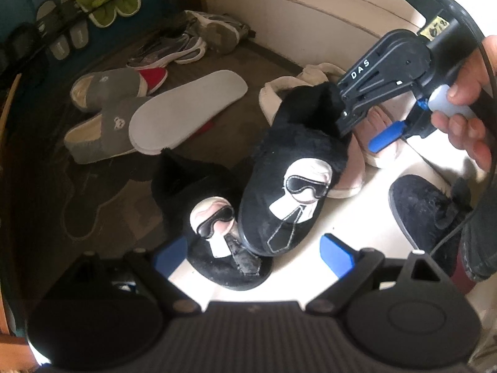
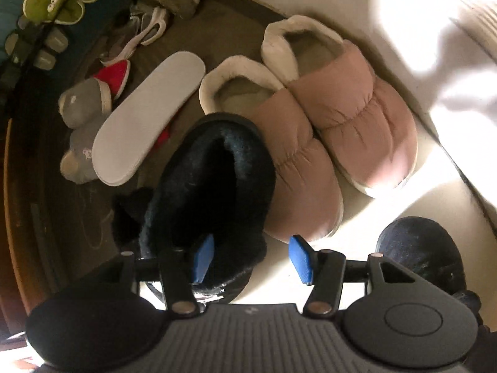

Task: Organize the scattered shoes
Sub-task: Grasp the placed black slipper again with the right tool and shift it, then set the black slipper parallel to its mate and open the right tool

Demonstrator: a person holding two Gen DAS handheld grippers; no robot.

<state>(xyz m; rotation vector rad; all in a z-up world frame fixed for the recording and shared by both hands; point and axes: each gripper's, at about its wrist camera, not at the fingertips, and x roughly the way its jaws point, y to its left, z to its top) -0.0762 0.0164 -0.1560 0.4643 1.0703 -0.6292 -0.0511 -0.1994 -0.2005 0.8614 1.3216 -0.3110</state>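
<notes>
Brown mat (image 1: 102, 192) and pale floor (image 1: 357, 214) carry scattered shoes. Pink quilted pair (image 2: 338, 130) already aligned. Right hand-held gripper (image 2: 253, 258) straddles the plush black slipper's (image 2: 214, 183) wall, pads not visibly pressing; its mate (image 1: 217, 233) lies alongside. Left hand-held gripper (image 1: 254, 256) apart, empty. Next: seat slipper level, release.

Two black plush slippers (image 1: 289, 192) bear a white face with dark sunglasses and a black tie. The quilted slippers (image 2: 351, 115) are dusty pink with cream lining; the gripper pads (image 2: 298, 259) are blue.
</notes>
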